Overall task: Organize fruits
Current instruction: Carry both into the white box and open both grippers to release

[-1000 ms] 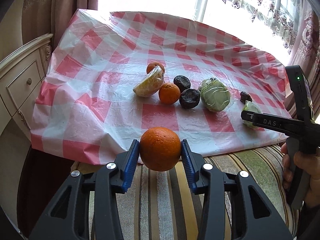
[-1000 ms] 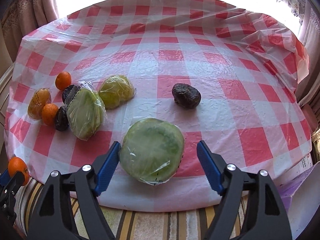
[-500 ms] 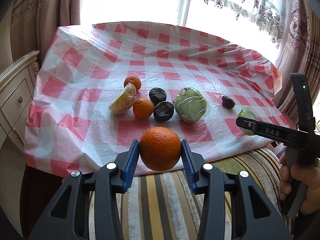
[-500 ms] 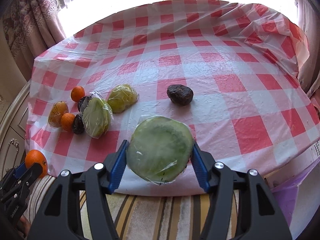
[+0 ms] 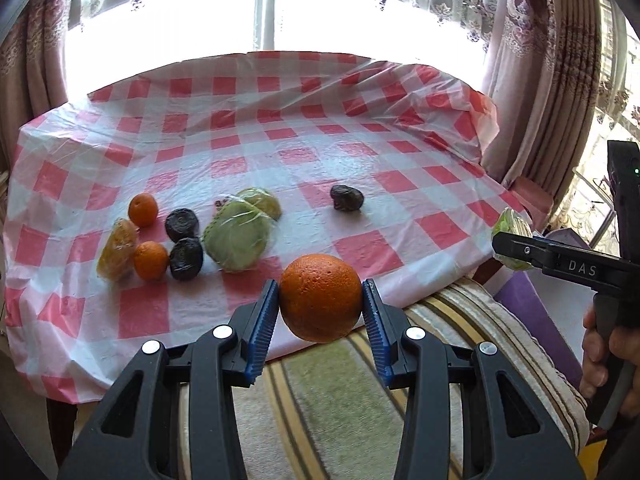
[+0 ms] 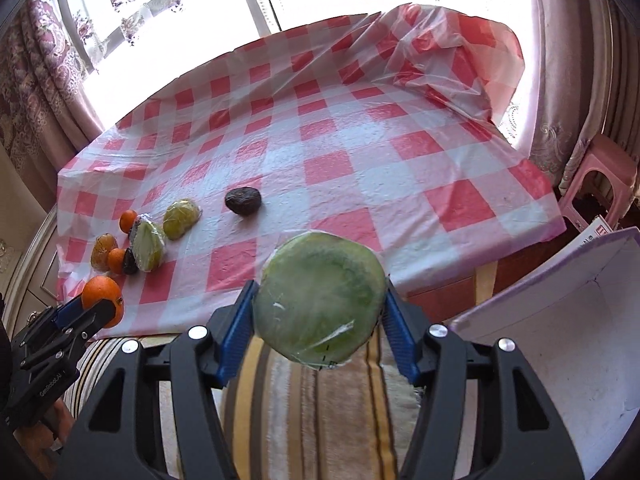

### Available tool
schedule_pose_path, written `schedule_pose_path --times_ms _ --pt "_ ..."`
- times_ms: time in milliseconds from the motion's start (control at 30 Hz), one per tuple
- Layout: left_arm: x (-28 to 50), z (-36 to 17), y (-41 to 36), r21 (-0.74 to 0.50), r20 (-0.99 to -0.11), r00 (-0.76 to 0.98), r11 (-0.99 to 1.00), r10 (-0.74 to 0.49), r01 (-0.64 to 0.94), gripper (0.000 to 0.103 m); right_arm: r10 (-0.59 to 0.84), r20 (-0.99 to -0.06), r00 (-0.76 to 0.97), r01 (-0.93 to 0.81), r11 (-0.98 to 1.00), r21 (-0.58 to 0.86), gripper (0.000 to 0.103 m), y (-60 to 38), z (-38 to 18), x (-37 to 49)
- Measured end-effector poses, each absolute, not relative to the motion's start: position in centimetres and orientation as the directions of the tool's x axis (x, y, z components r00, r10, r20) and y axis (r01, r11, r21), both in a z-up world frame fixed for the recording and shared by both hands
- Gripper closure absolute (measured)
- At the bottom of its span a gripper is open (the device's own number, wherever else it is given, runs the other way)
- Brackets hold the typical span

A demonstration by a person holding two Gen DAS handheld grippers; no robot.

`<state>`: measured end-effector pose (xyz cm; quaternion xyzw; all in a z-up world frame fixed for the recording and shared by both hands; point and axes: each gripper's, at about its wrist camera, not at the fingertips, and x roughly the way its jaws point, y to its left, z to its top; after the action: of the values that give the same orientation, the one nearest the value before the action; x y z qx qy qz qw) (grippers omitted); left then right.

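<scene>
Left claw [image 5: 321, 305] grips orange [image 5: 320, 298]; right claw [image 6: 319, 308] melon [image 6: 320, 299].

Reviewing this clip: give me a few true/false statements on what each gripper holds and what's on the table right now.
1. The left gripper is shut on the large orange. True.
2. The right gripper is empty. False: it is shut on the wrapped green fruit.
3. One dark fruit lies apart from the cluster on the checked tablecloth. True.
4. The white box holds oranges. False: no fruit shows inside.
</scene>
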<state>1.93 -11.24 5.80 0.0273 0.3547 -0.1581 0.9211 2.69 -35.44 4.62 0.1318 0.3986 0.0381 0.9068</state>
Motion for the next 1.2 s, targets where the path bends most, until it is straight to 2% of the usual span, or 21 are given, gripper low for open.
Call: schedule_pose_path --times_ms 467,633,800,967,1033,1200 --pt "1.4 6.1 -27.7 0.003 -0.684 0.554 0.757 -0.475 0.653 0.063 -0.058 -0.798 0.600 0.350 0.916 0.197 0.043 -51.3 -0.1 -0.6" --pt "0.6 4.7 -34.6 0.030 -0.740 0.436 0.624 -0.511 0.781 0.063 -0.072 -0.843 0.533 0.394 0.903 0.172 0.043 -55.1 -2.8 -0.4" --pt "-0.1 1.4 -40.3 0.098 -0.823 0.354 0.504 -0.444 0.858 0.063 -0.052 -0.875 0.482 0.399 0.902 0.166 0.043 -57.4 -5.0 1.1" --pt "0.4 -2.8 -43.4 0.205 -0.896 0.343 0.421 -0.283 0.884 0.063 -0.048 -0.895 0.442 0.386 0.911 0.142 0.043 -57.3 -7.0 3.4" --pt "1.1 -3.9 -43.7 0.248 -0.901 0.367 0.419 -0.232 0.873 0.063 -0.042 -0.899 0.437 0.384 0.912 0.144 0.043 -57.0 -7.7 4.3" --pt "2.9 -4.1 -43.3 0.286 -0.892 0.403 0.432 -0.207 0.856 0.061 -0.026 -0.898 0.439 0.369 0.917 0.154 0.043 -55.8 -8.1 6.2"
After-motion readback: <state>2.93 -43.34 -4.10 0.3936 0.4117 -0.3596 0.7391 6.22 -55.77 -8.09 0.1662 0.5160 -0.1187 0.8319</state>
